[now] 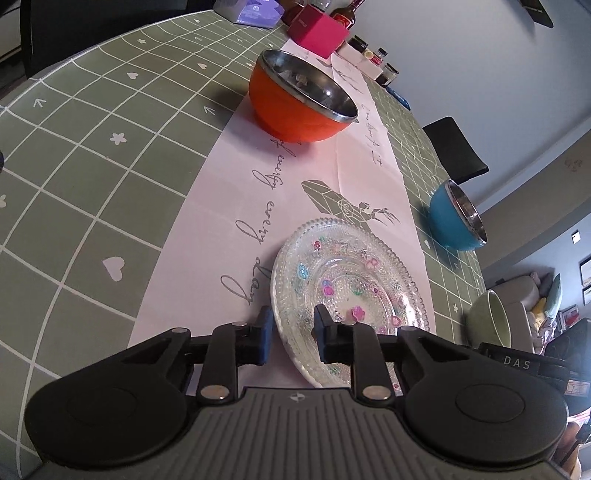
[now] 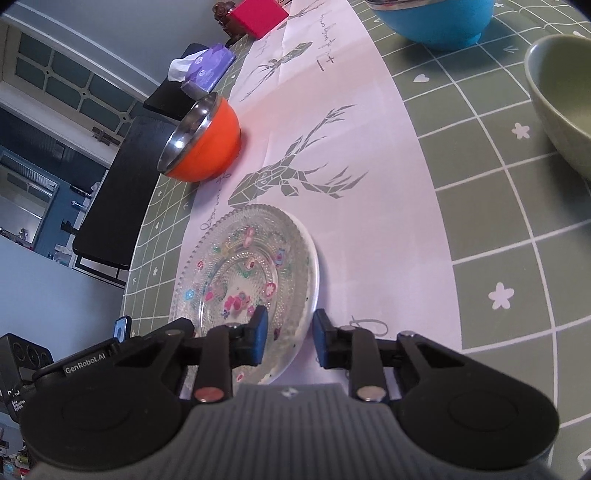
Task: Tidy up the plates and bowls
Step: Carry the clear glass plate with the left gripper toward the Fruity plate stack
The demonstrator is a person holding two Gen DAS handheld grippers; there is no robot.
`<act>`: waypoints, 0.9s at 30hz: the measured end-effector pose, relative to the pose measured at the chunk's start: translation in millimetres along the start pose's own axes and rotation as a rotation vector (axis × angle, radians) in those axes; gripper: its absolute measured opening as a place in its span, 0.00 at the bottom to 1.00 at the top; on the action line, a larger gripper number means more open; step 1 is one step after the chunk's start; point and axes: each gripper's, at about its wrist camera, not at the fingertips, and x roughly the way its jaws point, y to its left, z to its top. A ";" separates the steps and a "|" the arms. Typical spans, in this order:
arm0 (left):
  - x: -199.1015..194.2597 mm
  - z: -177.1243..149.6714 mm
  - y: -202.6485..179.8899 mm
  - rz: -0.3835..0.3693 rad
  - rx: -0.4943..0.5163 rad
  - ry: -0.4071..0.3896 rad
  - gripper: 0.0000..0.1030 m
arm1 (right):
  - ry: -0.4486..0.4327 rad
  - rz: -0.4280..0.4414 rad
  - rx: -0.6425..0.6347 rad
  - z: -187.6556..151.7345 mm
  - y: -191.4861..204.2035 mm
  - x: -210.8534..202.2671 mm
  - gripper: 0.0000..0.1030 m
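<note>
On the pale runner down the middle of the desk [image 1: 92, 177] sits the glass plate [image 1: 351, 280], flat, flower stickers up, and both your grippers straddle its rim from opposite sides. Left gripper [image 1: 291, 334]: fingers part-open, one outside the near rim, one over the plate, not clamped. Right gripper [image 2: 290, 334]: same story, fingers part-open with the rim edge in the gap, no squeeze visible. My read is nothing is organized yet: orange bowl [image 1: 301, 99], blue bowl [image 1: 456, 216] and green bowl [image 2: 561, 99] stand well apart from each other, none nested, plate alone. Left to do, likely: lift or shift the plate, then gather the bowls. Orange bowl sits on the runner beyond the plate; blue and green are on the green cloth off to your right side. Clutter at the far end of the desk: pink box [image 1: 319, 31], bottles [image 1: 347, 13], small jars [image 1: 373, 55], tissue pack [image 2: 210, 66]. None of it blocks the plate. Watch the thin glass rim; it looks slippery.
</note>
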 end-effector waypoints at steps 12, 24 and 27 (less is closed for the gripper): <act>12.3 41.3 16.5 0.047 -0.025 -0.032 0.25 | 0.000 -0.003 -0.003 29.7 22.0 35.7 0.25; 16.3 56.0 21.8 0.058 -0.022 -0.025 0.25 | 0.012 0.010 -0.008 43.1 28.4 48.6 0.26; 13.2 58.5 19.8 0.098 0.020 -0.047 0.33 | -0.014 -0.019 -0.039 45.7 31.6 43.3 0.37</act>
